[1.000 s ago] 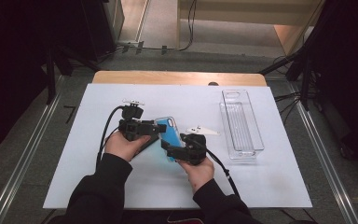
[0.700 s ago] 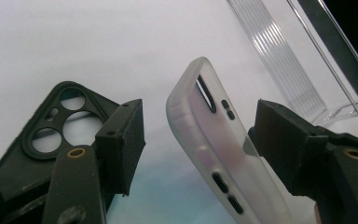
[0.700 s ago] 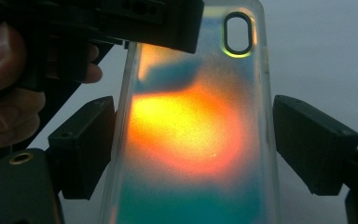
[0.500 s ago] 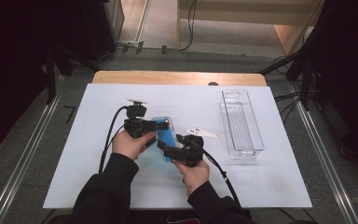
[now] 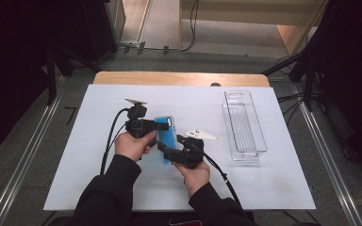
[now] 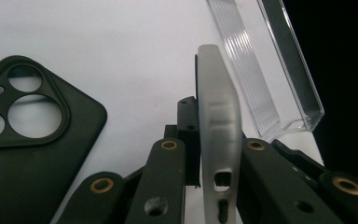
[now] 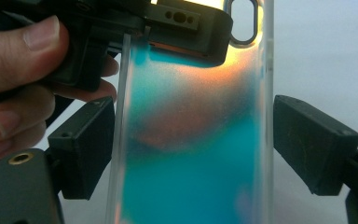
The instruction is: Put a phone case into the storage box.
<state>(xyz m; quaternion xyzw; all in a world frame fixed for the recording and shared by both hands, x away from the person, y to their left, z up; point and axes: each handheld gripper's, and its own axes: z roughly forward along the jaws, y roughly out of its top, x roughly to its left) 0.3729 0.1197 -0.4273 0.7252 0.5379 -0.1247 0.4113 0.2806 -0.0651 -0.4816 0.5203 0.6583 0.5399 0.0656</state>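
With the blue phone case [image 5: 166,136] pinched by its edge above the table in the closed left gripper [image 6: 212,186], and the right gripper [image 7: 193,154] spread open around it without contact, a twist or slip could be caused by the narrow grip.

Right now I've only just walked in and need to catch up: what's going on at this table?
A person works a gripper in each hand on a blue phone in a clear case, held up over the white table. The left gripper has just been closing and clamps the case's edge. The right gripper has a jaw on each side of the phone, a slight gap at each pad. A clear tray and a black phone case lie nearby.
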